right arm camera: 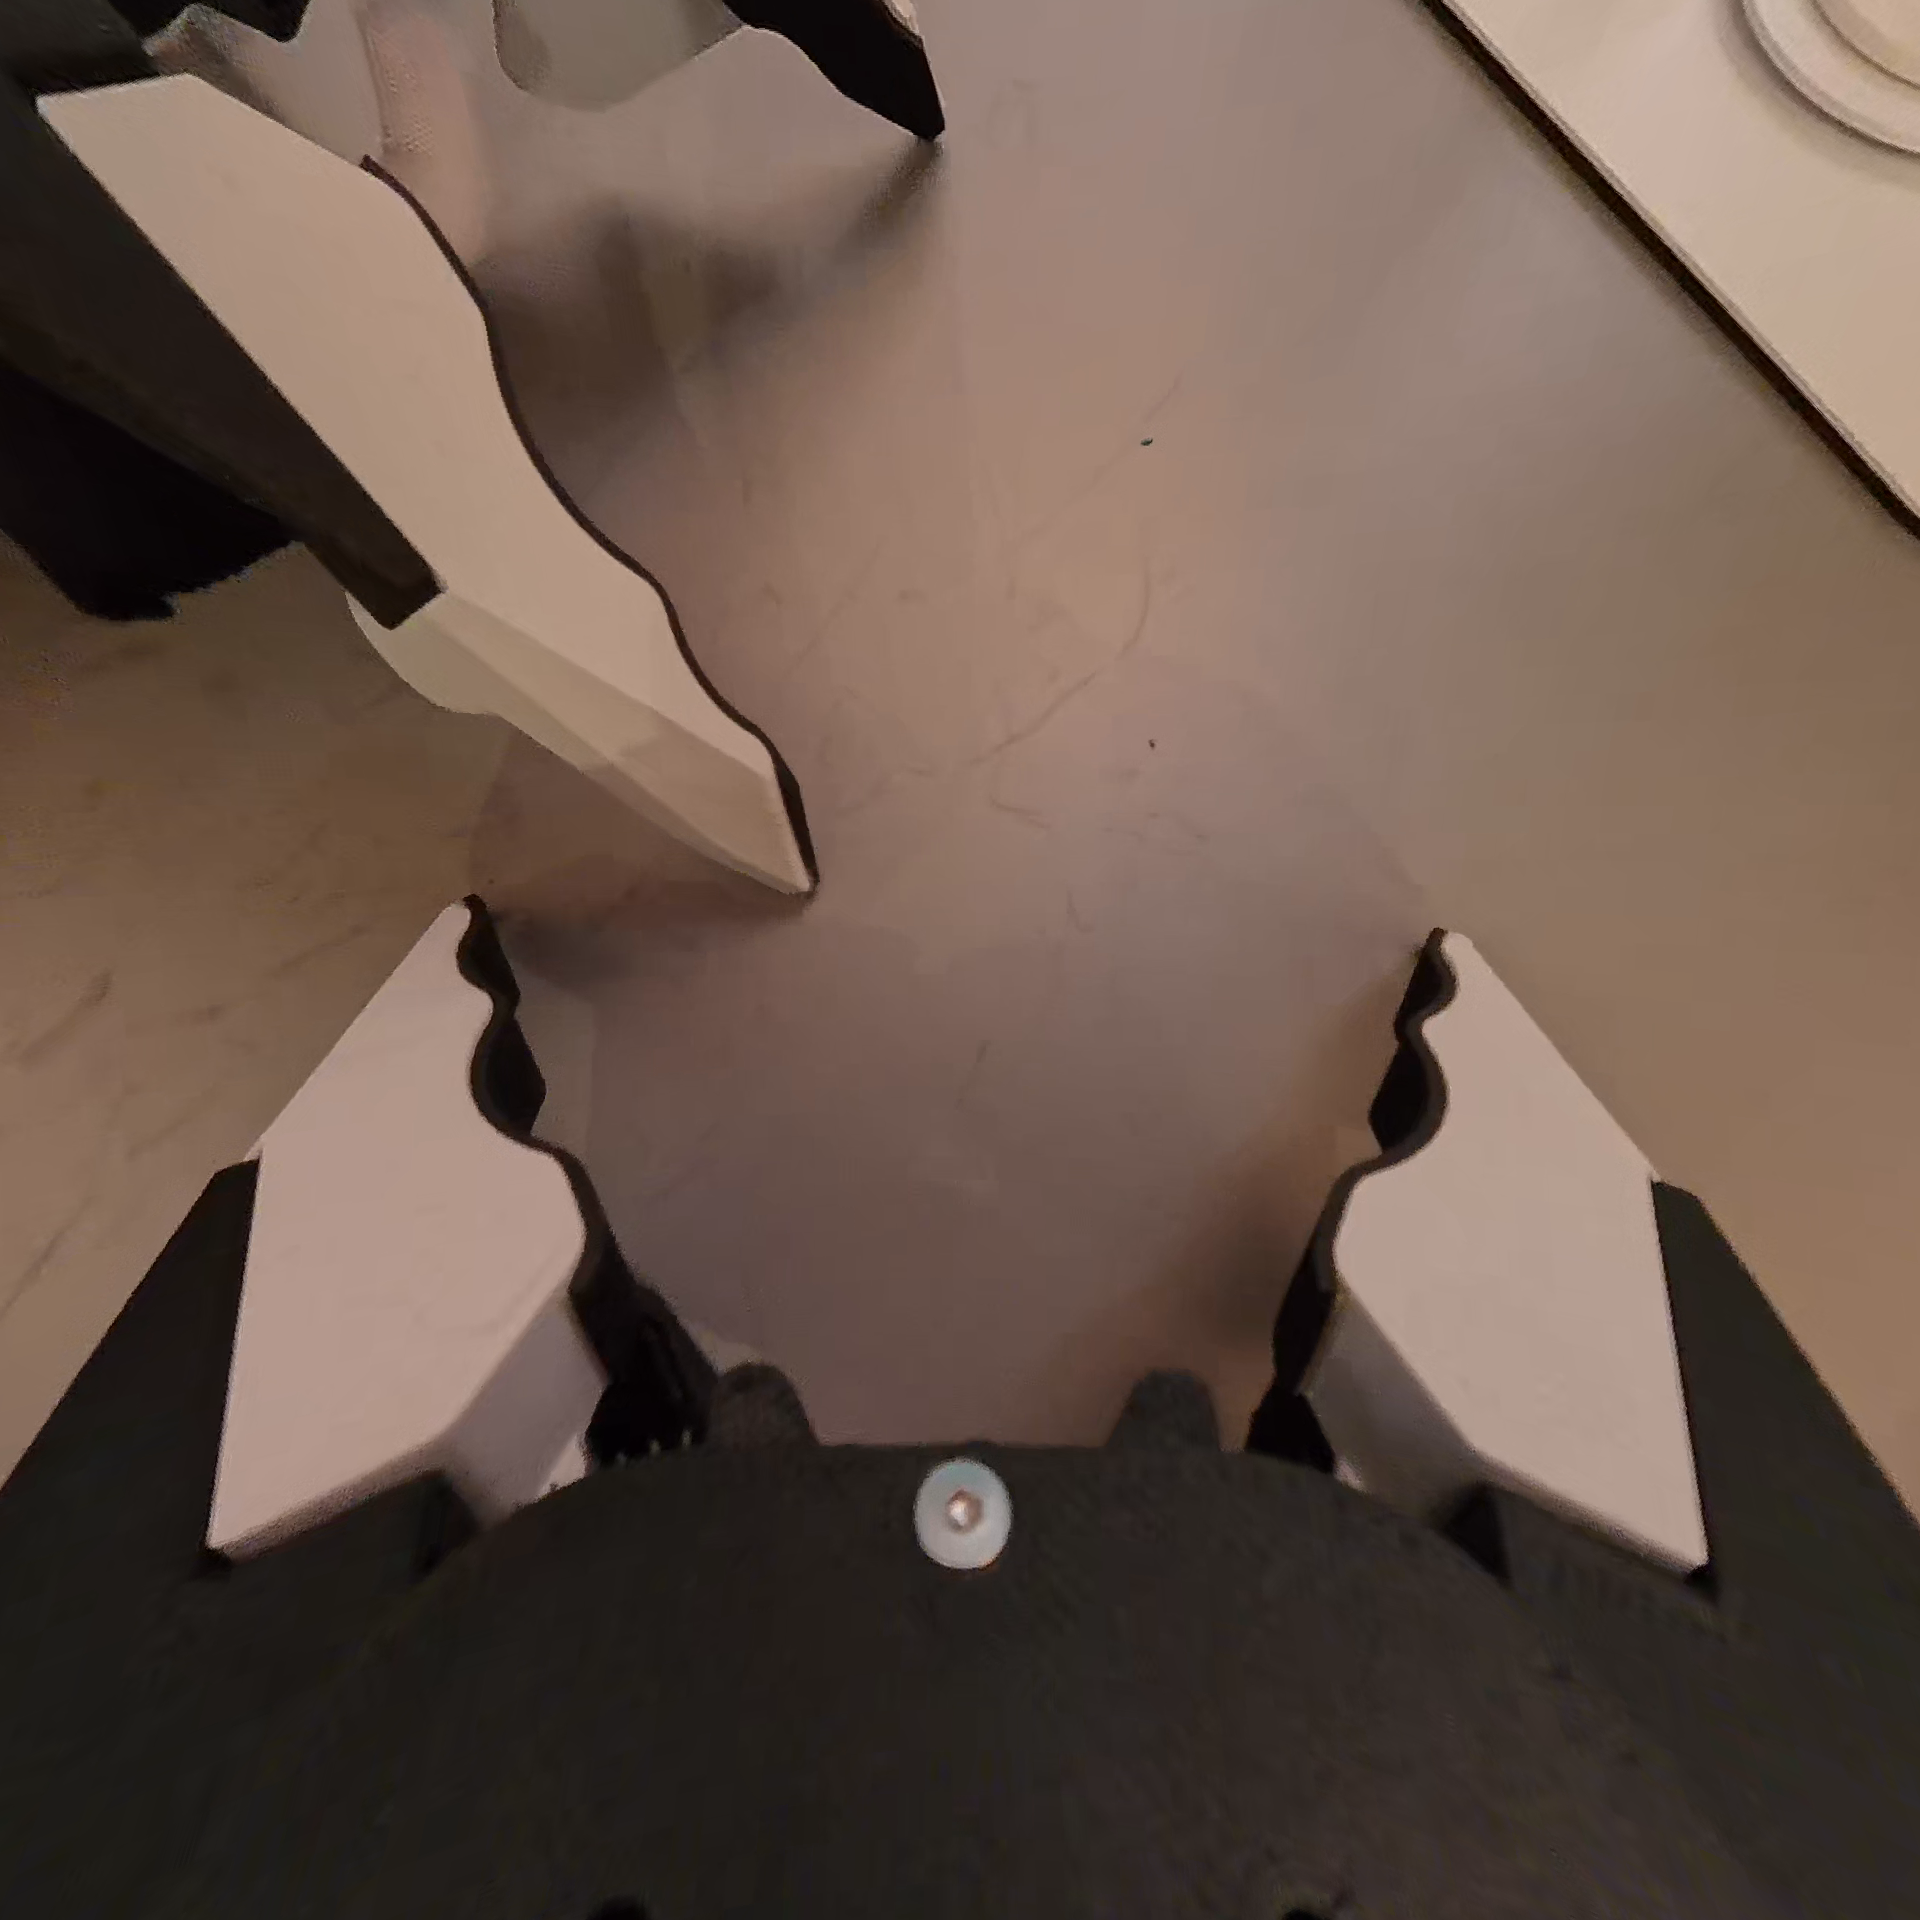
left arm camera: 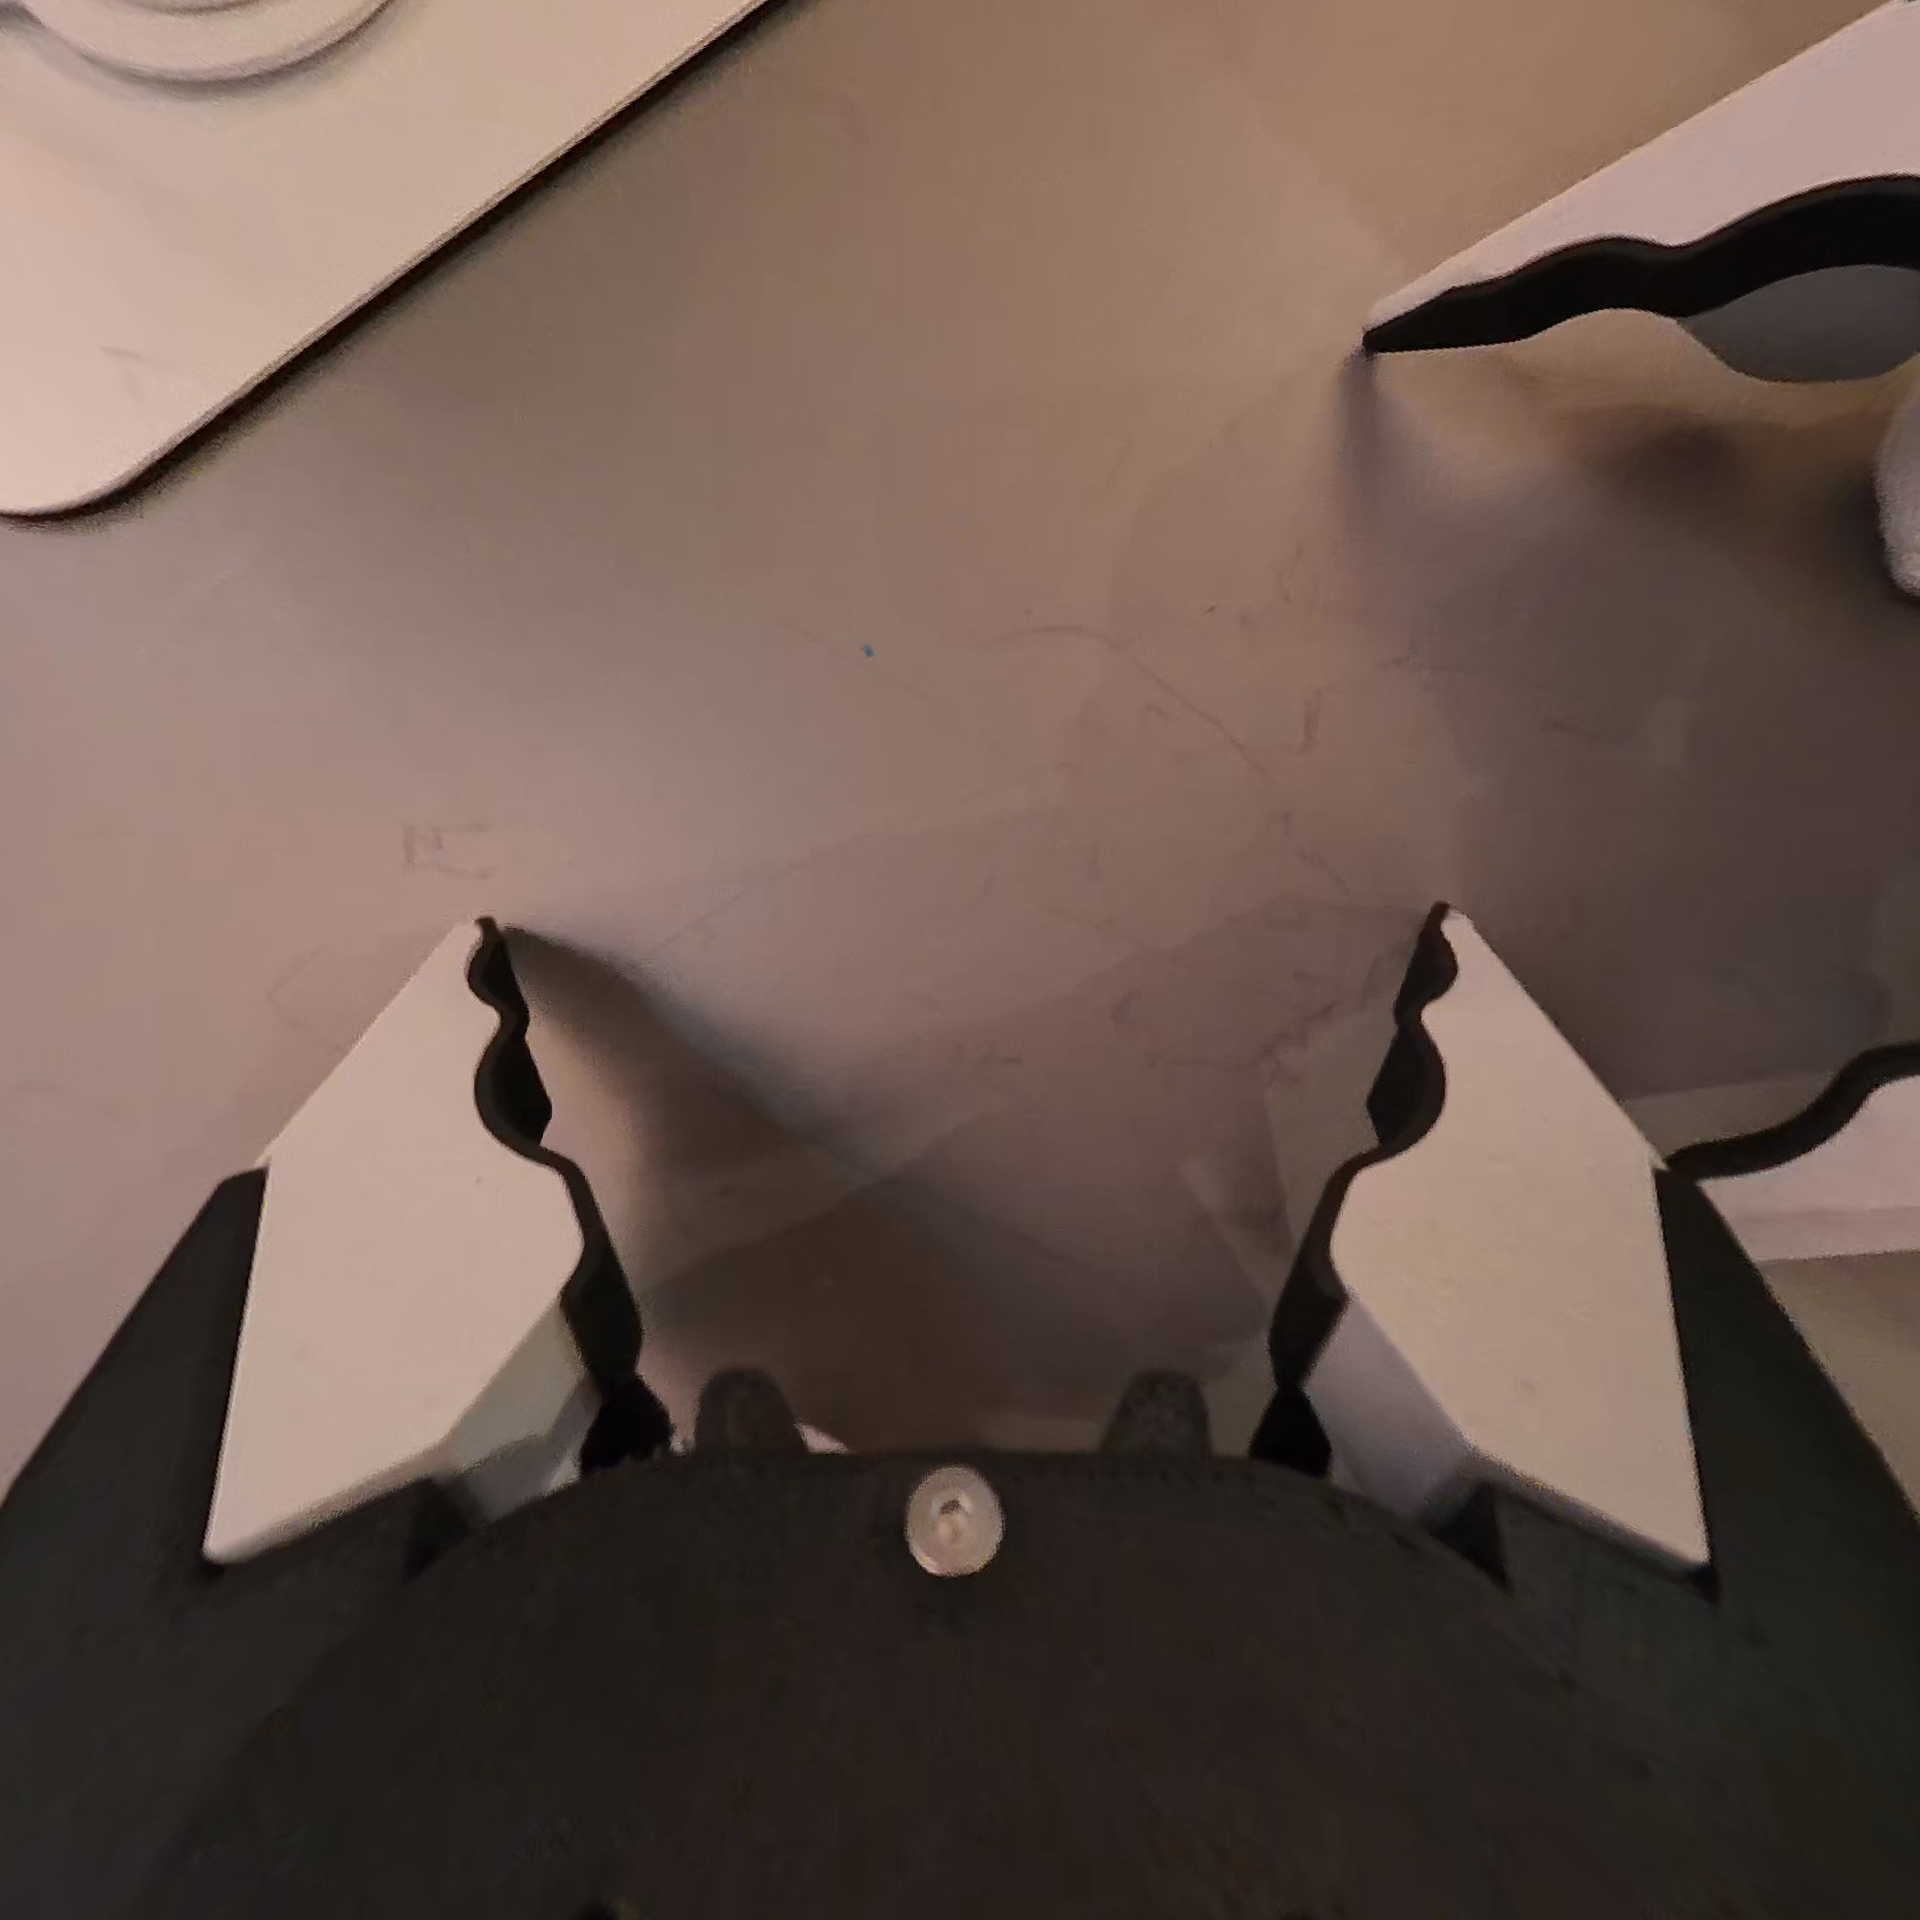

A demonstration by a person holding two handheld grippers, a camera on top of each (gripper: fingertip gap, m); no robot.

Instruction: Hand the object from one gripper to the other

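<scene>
Left gripper (left arm camera: 961, 920): I saw both white fingers spread wide, nothing between them, only bare grey table (left arm camera: 831, 644) showing through the gap. Right gripper (right arm camera: 951, 920): same story, fingers apart and empty over the same tabletop.

In the left wrist view, the right gripper's two fingers came in from the right edge, also apart. A pale, soft-looking thing (left arm camera: 1899, 509) sat at that edge between them; I could not tell what it was, or whether it was the object to be handed over.

In the right wrist view, the left gripper reached in from the upper left, one finger tip just beside my right gripper's left finger (right arm camera: 395, 1226). Something pale and blurred (right arm camera: 416, 104) showed at the top, between the left gripper's fingers.

Farther out, a white board (left arm camera: 208, 260) lay on the table, with a round white item (right arm camera: 1839, 62) on it.
</scene>
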